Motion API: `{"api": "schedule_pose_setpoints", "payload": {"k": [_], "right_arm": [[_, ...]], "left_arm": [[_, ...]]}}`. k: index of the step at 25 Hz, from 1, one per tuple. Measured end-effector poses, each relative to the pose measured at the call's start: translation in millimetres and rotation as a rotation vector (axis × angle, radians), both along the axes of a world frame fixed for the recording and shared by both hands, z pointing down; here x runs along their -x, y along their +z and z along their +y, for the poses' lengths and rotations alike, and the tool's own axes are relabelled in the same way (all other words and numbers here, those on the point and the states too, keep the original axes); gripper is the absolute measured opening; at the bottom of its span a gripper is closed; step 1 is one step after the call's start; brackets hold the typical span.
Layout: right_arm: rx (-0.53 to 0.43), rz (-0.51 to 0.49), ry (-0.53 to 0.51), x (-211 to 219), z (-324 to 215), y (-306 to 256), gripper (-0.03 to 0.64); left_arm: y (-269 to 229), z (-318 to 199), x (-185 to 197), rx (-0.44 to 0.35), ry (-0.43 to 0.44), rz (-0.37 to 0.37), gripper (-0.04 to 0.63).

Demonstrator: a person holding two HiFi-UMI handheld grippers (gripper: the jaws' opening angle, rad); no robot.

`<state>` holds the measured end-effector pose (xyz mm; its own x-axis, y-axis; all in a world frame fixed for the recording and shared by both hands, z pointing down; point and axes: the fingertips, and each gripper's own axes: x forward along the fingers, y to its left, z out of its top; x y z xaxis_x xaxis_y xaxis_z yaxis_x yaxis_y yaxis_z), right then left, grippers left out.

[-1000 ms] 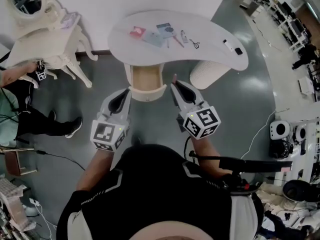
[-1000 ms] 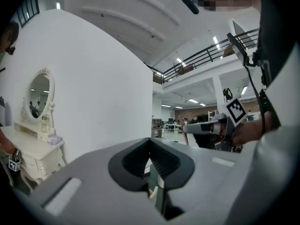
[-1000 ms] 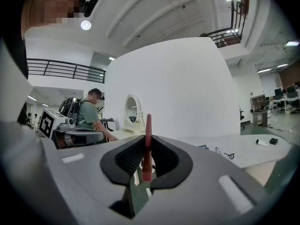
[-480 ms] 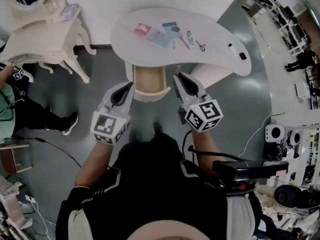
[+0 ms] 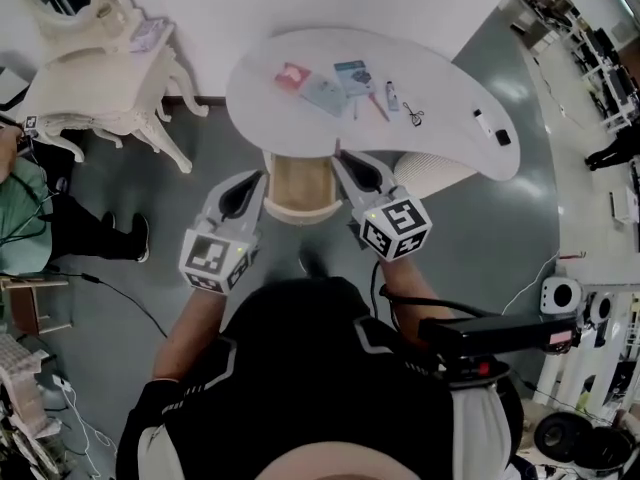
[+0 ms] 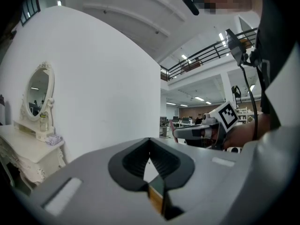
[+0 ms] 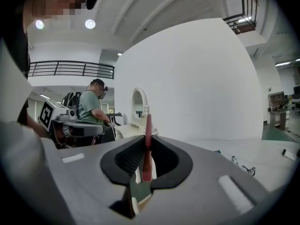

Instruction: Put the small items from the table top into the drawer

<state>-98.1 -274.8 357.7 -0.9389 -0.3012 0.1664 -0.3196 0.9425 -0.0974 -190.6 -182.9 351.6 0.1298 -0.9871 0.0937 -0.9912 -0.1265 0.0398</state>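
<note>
while the left gripper (image 5: 257, 177) is held shut and empty beside the open drawer (image 5: 298, 180), a thin red stick (image 7: 147, 142) is clamped in the right gripper (image 5: 342, 160); other small items (image 5: 352, 74) are seen on the desk (image 5: 445, 108).

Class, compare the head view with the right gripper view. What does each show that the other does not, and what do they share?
Only the head view shows the open drawer below the table top. Only the right gripper view shows the right gripper with its jaws closed on a thin red stick, which stands upright between them. Both views show the white table, the scissors lying on it, and the oval mirror on the white dresser.
</note>
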Motion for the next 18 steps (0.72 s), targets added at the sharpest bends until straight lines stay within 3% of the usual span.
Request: {"api": "schedule_pose_setpoints", "payload": {"k": [5, 18], "right_arm": [[-0.016, 0.052, -0.091, 12, -24, 22, 0.049], [-0.029, 0.226, -0.308, 39, -49, 106, 0.049]], "left_arm": [[18, -24, 3, 0.037, -0.037, 0.033, 0.0], [75, -60, 10, 0.132, -0.097, 0.035, 0.0]]}}
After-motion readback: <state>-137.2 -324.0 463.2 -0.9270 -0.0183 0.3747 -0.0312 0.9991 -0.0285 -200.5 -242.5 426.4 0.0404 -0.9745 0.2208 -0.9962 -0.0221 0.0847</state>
